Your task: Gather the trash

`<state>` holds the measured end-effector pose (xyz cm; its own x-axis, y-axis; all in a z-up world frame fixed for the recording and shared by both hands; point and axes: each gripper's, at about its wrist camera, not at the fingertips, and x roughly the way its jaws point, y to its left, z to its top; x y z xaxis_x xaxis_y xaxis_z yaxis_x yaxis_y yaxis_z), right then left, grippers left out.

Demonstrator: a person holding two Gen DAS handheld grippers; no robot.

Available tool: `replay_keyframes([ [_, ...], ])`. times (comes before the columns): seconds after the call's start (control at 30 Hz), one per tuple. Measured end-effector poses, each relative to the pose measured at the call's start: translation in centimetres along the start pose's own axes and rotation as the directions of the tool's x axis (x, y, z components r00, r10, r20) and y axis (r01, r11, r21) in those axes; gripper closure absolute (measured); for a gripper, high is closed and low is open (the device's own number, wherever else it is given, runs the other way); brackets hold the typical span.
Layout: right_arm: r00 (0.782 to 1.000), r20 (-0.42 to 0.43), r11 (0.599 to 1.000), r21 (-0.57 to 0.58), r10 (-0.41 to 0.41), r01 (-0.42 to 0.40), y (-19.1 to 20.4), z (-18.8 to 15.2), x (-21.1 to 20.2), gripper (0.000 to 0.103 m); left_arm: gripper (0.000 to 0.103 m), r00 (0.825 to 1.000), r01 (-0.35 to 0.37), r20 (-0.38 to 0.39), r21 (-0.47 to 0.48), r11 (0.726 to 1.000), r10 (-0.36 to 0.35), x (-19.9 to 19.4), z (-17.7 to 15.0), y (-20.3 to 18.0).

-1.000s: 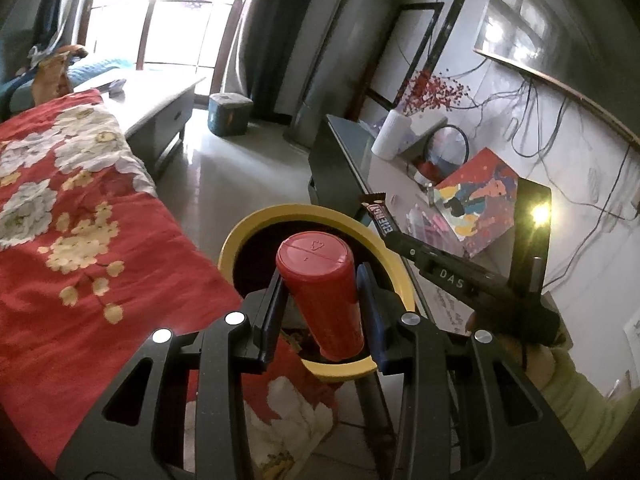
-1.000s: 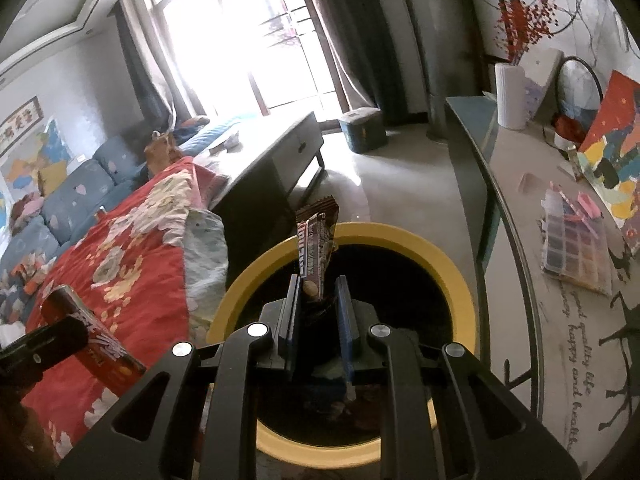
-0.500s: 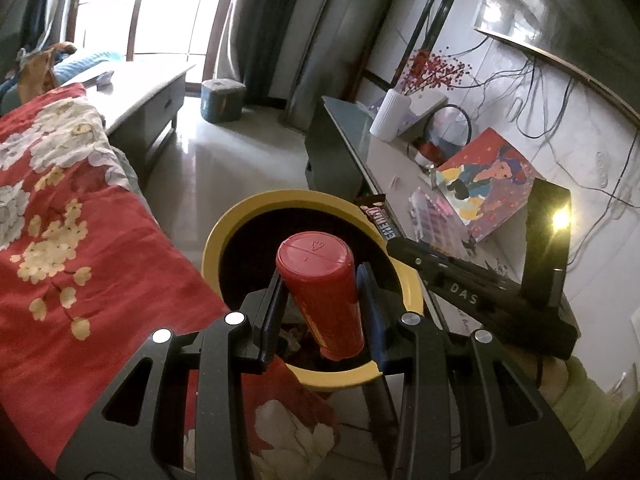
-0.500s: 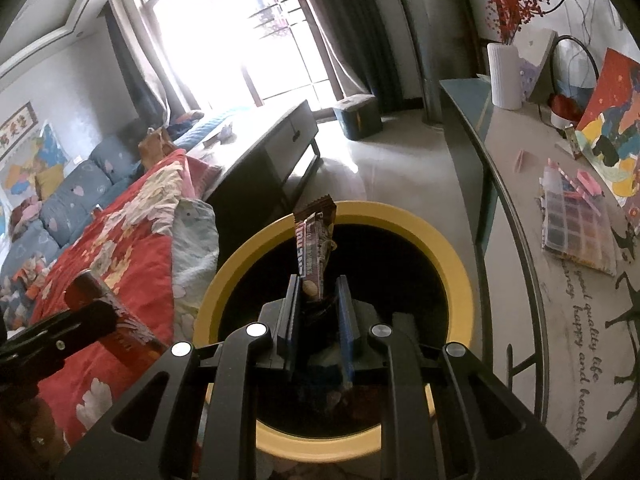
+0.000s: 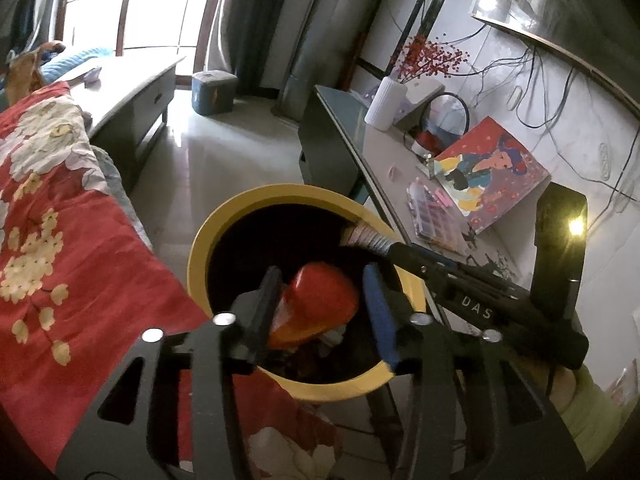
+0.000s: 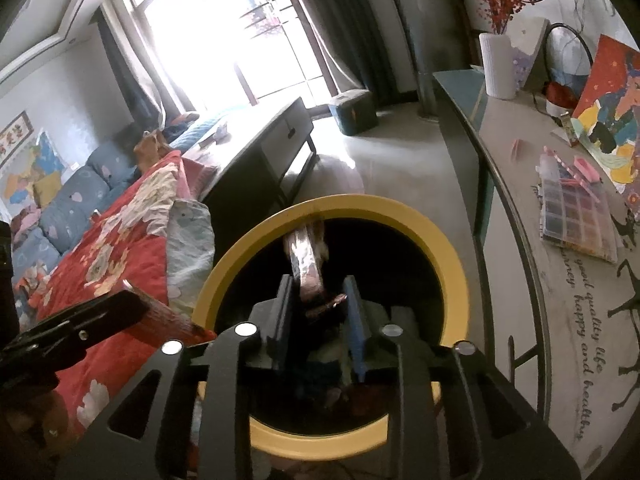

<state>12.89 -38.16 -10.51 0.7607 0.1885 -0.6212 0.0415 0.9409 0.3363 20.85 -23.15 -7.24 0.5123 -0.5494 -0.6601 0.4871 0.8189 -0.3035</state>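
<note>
Tongs have just been opening: left tongs (image 5: 320, 304) loose around a tilted red can (image 5: 316, 304), right tongs (image 6: 318, 312) releasing a wrapper (image 6: 306, 268) over the yellow-rimmed bin (image 6: 448, 256), lower centre.

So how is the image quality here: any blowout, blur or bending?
Right wrist view: the window is blown out white, and the snack wrapper is motion-smeared. Left wrist view: the red can is blurred, and the bin interior reads black. Both views: fisheye bends the edges, corners dark.

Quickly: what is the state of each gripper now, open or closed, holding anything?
Left gripper: just opened, red can dropping free.
Right gripper: just opened, snack wrapper released.
</note>
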Motion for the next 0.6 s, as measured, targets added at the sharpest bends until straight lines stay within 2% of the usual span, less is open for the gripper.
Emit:
replay_keyframes([
  [0.13, 1.000, 0.003, 1.000, 0.002, -0.006, 0.006, 0.0, 0.0, -0.2, 0.069, 0.049, 1.000, -0.007, 0.007, -0.006, 1.000, 0.007, -0.5, 0.0, 0.1],
  [0.2, 1.000, 0.006, 1.000, 0.004, -0.010, 0.010, -0.1, 0.0, -0.3, 0.061, 0.042, 1.000, -0.009, 0.012, -0.017, 1.000, 0.009, -0.7, 0.1, 0.3],
  [0.23, 1.000, 0.009, 1.000, 0.005, -0.013, 0.013, -0.1, -0.1, -0.4, 0.059, 0.040, 1.000, -0.007, 0.015, -0.023, 1.000, 0.008, -0.8, 0.1, 0.3],
  [0.33, 1.000, 0.012, 1.000, 0.003, -0.019, 0.019, -0.1, 0.0, -0.7, 0.055, 0.028, 0.999, -0.014, 0.028, -0.031, 0.999, 0.015, -1.3, 0.2, 0.5],
  [0.47, 1.000, 0.022, 1.000, 0.000, -0.020, 0.020, 0.2, 0.0, -1.4, 0.040, 0.013, 0.999, -0.026, 0.045, -0.060, 0.998, 0.029, -2.2, 0.3, 1.2],
  [0.6, 0.999, 0.028, 1.000, -0.011, -0.022, 0.023, 0.6, -0.1, -2.1, 0.030, 0.011, 0.997, -0.048, 0.057, -0.085, 0.995, 0.053, -2.9, 0.1, 1.8],
])
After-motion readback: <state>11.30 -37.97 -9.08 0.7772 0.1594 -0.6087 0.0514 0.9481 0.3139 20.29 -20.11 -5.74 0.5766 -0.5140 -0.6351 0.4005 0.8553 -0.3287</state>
